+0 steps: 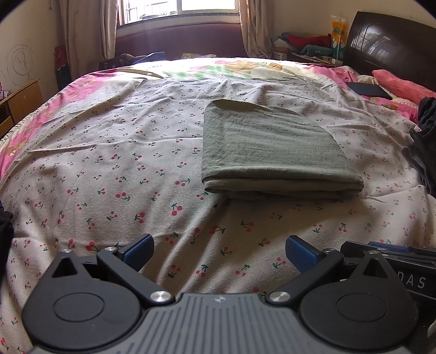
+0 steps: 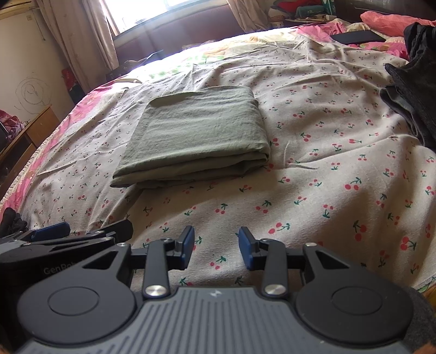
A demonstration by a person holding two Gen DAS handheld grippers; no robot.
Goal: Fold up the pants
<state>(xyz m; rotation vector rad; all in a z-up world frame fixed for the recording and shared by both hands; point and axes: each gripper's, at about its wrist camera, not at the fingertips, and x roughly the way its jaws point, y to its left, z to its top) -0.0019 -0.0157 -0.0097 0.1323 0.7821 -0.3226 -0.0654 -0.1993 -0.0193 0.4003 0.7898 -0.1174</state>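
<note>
The olive-green pants [image 1: 272,152] lie folded into a flat rectangular bundle on the cherry-print bedsheet [image 1: 114,168]; they also show in the right wrist view [image 2: 196,136]. My left gripper [image 1: 219,252] is wide open and empty, low over the sheet, well in front of the bundle. My right gripper [image 2: 216,247] is open and empty, also short of the bundle's near edge. The left gripper's body shows at the lower left of the right wrist view [image 2: 68,239]. The right gripper's body shows at the lower right of the left wrist view [image 1: 389,258].
A pile of dark clothes [image 2: 414,89] lies at the bed's right side. A black flat object [image 1: 369,89] and a pink pillow [image 1: 400,85] lie near the dark headboard [image 1: 387,40]. A wooden desk [image 1: 19,100] stands left. The window [image 1: 179,8] is behind the bed.
</note>
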